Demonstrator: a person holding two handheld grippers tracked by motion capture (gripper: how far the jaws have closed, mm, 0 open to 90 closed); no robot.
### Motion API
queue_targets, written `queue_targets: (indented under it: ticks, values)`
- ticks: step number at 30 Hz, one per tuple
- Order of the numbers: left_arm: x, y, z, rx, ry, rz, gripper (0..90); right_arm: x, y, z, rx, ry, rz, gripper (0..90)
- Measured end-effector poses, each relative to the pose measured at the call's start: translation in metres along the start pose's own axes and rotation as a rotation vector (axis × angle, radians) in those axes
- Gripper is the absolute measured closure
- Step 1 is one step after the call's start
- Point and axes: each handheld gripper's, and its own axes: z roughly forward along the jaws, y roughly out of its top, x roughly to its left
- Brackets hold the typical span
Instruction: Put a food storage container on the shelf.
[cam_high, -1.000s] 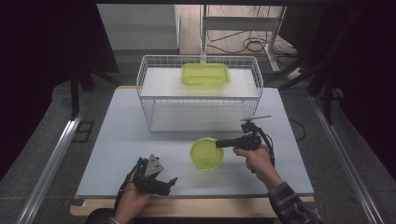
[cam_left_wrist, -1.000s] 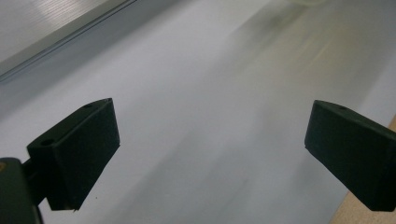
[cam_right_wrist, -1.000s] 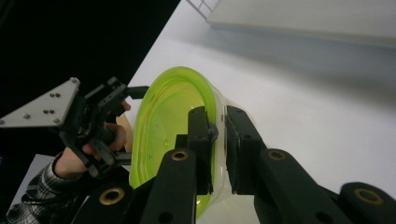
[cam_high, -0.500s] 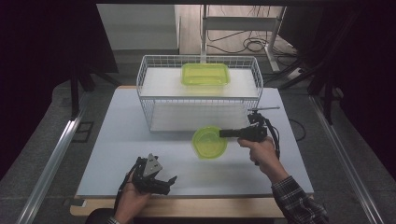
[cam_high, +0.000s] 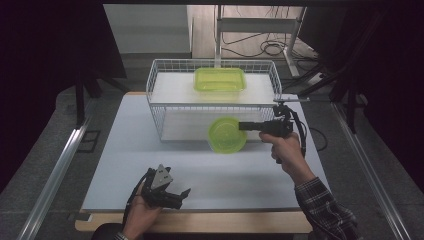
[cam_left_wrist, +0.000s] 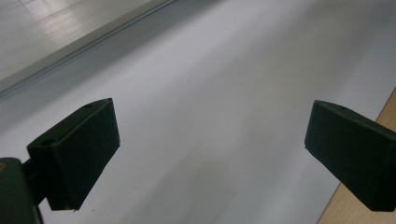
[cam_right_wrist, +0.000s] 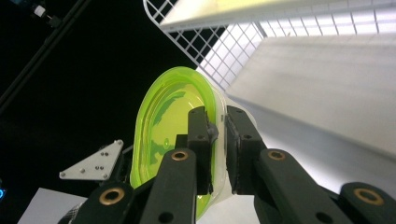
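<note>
Spreading wide under everything, the pale worktop (cam_high: 150, 150) carries the white wire basket (cam_high: 160, 107) at its far half, and that basket serves as the landmark here. A rectangular green container (cam_high: 220, 79) sits on top of the basket, toward its right half.

Just in front of the basket's right half hangs the round green bowl (cam_high: 226, 134), lifted off the worktop and tilted up on edge. The right gripper (cam_high: 244, 126) has its fingers (cam_right_wrist: 201, 135) nearly together, pinching the bowl's right rim between them; in the right gripper view one finger lies inside the rim and the other outside. The right hand (cam_high: 284, 149) holds that gripper level, pointing left along the basket's front, with the forearm in a plaid sleeve (cam_high: 325, 212) running down to the near right.

Open worktop lies between the bowl and the near edge, and to the left of the bowl along the basket's front wall. The bowl's far rim sits close to the basket's front wires; whether it touches them I cannot tell.

Well in front of the basket's left corner, near the worktop's front edge, the left gripper (cam_high: 181, 196) rests low in the left hand (cam_high: 140, 212), pointing right. Its fingers (cam_left_wrist: 79, 149) stand wide apart with nothing between them, only bare worktop beneath.
</note>
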Motion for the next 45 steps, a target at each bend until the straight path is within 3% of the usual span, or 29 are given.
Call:
queue_targets:
  ticks: [23, 32, 45]
  values:
    - [-0.001, -0.001, 0.003, 0.015, 0.004, 0.011, 2.8, 0.034, 0.061, -0.018, -0.122, 0.010, -0.038, 80.5]
    - [-0.001, -0.001, 0.003, 0.022, 0.004, 0.013, 2.8, 0.041, 0.088, -0.018, -0.172, -0.037, -0.053, 80.5]
    - [-0.001, -0.001, 0.003, 0.029, 0.005, 0.020, 2.8, 0.039, 0.120, -0.005, -0.238, -0.102, -0.049, 80.5]
